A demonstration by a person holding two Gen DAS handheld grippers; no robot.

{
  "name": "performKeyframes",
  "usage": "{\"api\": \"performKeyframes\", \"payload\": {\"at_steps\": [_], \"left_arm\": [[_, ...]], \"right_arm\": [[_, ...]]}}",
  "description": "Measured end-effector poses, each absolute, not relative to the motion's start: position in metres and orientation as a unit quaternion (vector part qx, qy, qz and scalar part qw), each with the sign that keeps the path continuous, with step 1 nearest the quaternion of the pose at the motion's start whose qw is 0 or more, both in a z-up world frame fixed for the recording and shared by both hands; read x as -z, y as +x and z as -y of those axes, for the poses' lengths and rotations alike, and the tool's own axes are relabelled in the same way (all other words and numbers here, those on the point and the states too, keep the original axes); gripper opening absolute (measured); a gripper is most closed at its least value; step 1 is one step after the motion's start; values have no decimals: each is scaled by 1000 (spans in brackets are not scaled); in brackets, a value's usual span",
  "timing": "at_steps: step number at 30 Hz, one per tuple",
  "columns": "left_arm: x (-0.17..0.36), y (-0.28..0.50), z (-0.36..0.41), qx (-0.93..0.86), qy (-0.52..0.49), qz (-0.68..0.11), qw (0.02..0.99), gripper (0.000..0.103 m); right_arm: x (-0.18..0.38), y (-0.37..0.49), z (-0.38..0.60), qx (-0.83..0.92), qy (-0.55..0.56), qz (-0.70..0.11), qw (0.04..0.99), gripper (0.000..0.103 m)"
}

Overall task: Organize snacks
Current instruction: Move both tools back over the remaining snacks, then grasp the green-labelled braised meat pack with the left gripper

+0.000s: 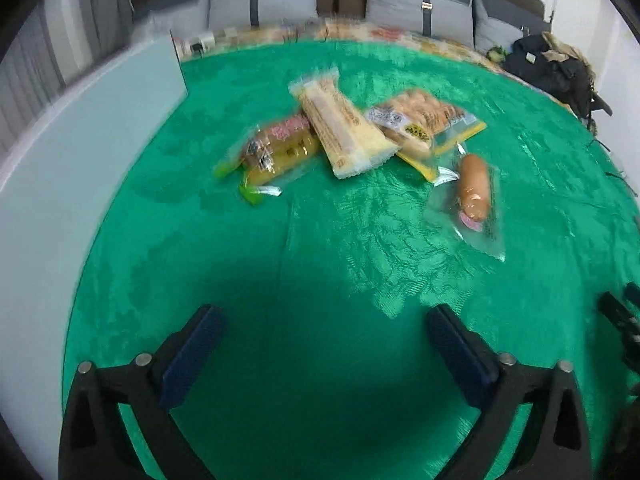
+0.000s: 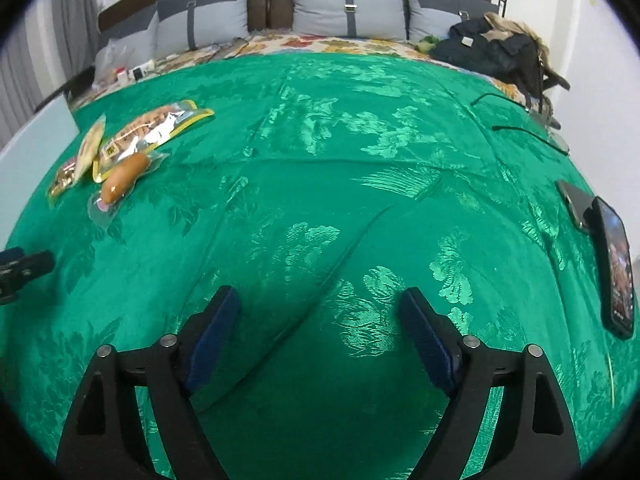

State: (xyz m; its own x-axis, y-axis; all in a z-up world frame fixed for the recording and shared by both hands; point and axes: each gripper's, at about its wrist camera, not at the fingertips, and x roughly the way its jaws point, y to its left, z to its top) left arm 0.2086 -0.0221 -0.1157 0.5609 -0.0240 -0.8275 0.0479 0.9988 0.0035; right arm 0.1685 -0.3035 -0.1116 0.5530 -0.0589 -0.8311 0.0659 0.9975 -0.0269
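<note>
Several packaged snacks lie in a loose pile on the green cloth (image 1: pixel 320 240). A pale wafer bar (image 1: pixel 344 124) lies across a yellow-green pack (image 1: pixel 276 148) and beside a yellow-edged biscuit bag (image 1: pixel 424 124). A sausage in clear wrap (image 1: pixel 474 192) lies to their right. My left gripper (image 1: pixel 324 316) is open and empty, hovering short of the pile. My right gripper (image 2: pixel 320 300) is open and empty over bare cloth; the sausage (image 2: pixel 122 178) and biscuit bag (image 2: pixel 156 124) lie far to its left.
A pale board (image 1: pixel 100 140) stands along the left edge of the cloth. Two phones (image 2: pixel 612 260) lie at the right edge. A dark bag (image 2: pixel 492 52) sits at the back right, cushions (image 2: pixel 348 16) behind. The other gripper (image 2: pixel 24 268) shows at left.
</note>
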Motion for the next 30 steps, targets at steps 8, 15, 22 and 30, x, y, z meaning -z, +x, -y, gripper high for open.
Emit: {"api": "performKeyframes", "payload": {"at_steps": [8, 15, 22, 30], "left_arm": [[117, 207, 19, 21, 8, -458, 889, 103], [118, 206, 20, 21, 8, -458, 889, 103], [118, 205, 20, 22, 7, -457, 889, 103], [118, 201, 18, 24, 4, -457, 889, 103]], "right_arm": [[113, 162, 302, 36, 2, -471, 881, 87], [113, 162, 302, 36, 2, -471, 881, 87], [113, 162, 303, 36, 2, -471, 881, 87], [113, 162, 303, 36, 2, -471, 881, 87]]}}
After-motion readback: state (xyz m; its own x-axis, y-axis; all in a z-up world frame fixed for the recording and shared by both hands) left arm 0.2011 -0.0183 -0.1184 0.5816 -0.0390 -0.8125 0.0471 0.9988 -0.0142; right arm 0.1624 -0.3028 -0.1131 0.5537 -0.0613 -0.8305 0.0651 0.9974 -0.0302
